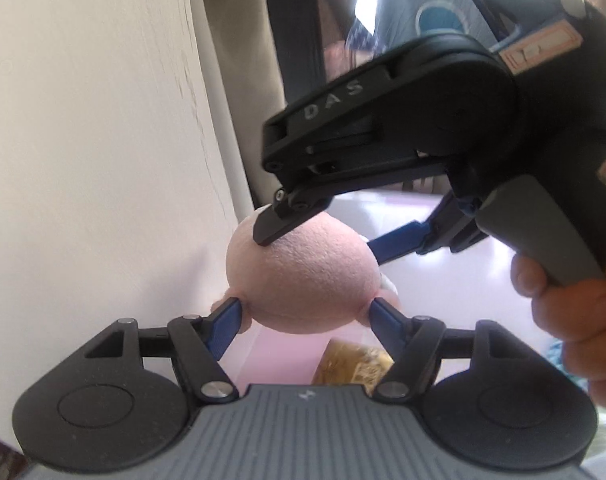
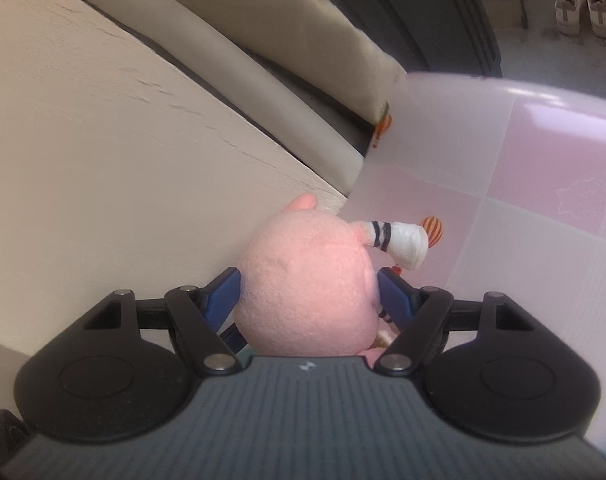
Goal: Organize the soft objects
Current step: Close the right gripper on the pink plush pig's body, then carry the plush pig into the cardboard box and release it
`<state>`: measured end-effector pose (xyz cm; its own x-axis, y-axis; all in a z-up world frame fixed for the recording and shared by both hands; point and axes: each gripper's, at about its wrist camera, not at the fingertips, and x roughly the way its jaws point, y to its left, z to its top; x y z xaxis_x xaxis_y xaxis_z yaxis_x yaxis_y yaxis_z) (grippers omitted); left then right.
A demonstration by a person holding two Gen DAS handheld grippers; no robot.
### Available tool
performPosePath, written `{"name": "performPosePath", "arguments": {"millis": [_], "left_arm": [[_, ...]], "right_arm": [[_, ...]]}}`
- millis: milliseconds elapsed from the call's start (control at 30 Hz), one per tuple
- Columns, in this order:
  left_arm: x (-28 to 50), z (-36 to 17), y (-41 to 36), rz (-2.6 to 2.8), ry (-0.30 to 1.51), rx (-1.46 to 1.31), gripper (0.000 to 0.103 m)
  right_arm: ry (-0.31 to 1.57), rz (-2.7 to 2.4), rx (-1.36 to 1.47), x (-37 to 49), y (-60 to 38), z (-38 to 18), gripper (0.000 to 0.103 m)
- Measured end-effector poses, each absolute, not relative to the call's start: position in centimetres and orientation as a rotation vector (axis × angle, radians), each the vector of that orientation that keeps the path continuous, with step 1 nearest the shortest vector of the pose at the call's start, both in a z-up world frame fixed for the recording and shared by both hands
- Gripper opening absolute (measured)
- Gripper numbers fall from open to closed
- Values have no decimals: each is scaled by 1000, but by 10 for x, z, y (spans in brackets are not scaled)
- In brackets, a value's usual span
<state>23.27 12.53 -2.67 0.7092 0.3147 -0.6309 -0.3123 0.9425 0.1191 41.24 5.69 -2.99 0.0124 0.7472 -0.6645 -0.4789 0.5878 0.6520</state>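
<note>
- currently the left gripper (image 1: pixel 305 310) has both blue fingertips (image 1: pixel 227 314) pressed against the underside of the pink plush toy (image 1: pixel 303 276), closed on it
- plush toy sits between the beige wall (image 1: pixel 83 140) and the pink bin (image 2: pixel 543 152), above the bin interior
- right gripper (image 2: pixel 309 286) clamps the rounded body from both sides
- judged light, soft, compressible; grip the body, not the striped limb (image 2: pixel 399 240)
</note>
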Motion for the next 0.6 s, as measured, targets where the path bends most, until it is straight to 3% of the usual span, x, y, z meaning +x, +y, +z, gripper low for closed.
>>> {"name": "performPosePath", "arguments": {"millis": [333, 600], "left_arm": [[139, 64, 47, 211, 511, 77, 72], [90, 90, -67, -103, 436, 151, 72]], "right_arm": [[1115, 933, 447, 333, -62, 78, 74], [1030, 735, 609, 248, -241, 121, 74]]}}
